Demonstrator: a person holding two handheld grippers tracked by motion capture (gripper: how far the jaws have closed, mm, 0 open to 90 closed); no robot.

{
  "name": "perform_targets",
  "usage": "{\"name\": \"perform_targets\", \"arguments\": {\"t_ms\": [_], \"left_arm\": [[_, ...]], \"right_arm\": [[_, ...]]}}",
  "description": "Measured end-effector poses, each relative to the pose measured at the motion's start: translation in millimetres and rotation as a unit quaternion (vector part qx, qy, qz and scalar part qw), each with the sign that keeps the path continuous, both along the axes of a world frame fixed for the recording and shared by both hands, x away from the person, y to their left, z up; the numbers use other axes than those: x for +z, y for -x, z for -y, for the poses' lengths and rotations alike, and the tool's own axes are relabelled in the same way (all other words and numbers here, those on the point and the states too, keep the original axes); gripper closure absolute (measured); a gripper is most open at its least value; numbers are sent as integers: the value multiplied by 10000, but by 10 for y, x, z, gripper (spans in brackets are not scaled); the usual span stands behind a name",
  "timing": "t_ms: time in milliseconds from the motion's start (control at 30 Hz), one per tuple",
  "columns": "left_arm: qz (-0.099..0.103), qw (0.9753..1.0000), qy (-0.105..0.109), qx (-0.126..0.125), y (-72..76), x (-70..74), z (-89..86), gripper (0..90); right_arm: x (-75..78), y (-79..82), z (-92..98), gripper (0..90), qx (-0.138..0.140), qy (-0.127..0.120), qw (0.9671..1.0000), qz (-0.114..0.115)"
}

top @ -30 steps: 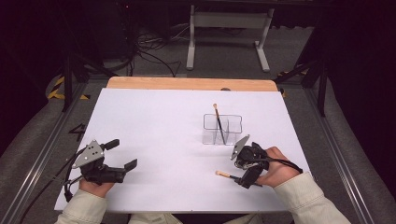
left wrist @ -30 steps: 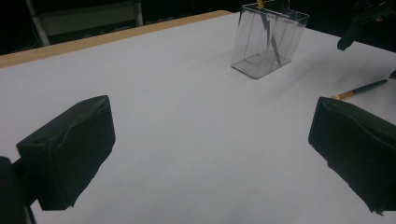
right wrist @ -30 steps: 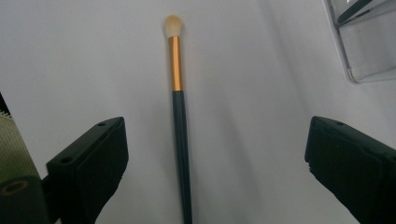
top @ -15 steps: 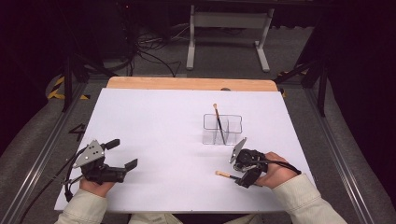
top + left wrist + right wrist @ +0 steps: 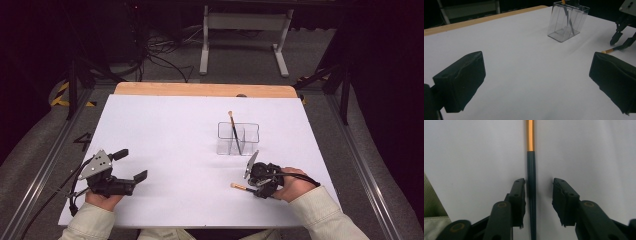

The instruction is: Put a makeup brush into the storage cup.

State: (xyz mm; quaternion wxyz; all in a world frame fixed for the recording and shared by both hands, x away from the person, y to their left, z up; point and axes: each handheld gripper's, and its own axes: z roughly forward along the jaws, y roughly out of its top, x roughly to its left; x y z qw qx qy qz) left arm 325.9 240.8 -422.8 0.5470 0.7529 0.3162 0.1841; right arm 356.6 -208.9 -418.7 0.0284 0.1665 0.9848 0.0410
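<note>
On the white counter point(image 5: 165, 130), near its front right edge, I have the right tool point(image 5: 538, 195) lowered over a paintbrush point(image 5: 531, 187) lying flat. Its jaws are partly open and straddle the dark handle: the left jaw sits just beside it, the right jaw stands apart. The orange ferrule end extends beyond the jaws. A clear divided holder point(image 5: 239, 139) stands near, just beyond, with a second brush point(image 5: 234, 131) leaning in it. My left tool point(image 5: 131, 169) rests near the front left, jaws wide, holding nothing.
</note>
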Motion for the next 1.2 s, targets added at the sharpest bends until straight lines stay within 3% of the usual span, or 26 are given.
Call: {"name": "perform_targets", "arguments": {"t_ms": [300,467,1200], "left_arm": [[-9,10000,19,4,4,1,2,13],[-23,10000,10,2,6,4,-2,13],[-11,10000,0,10,14,11,-10,13]], "right_arm": [[-6,3,-11,716,-32,4,10000,-85],[-4,-1,-14,822,-32,19,9999,-149],[15,-33,-7,839,-174,67,9995,-260]]}}
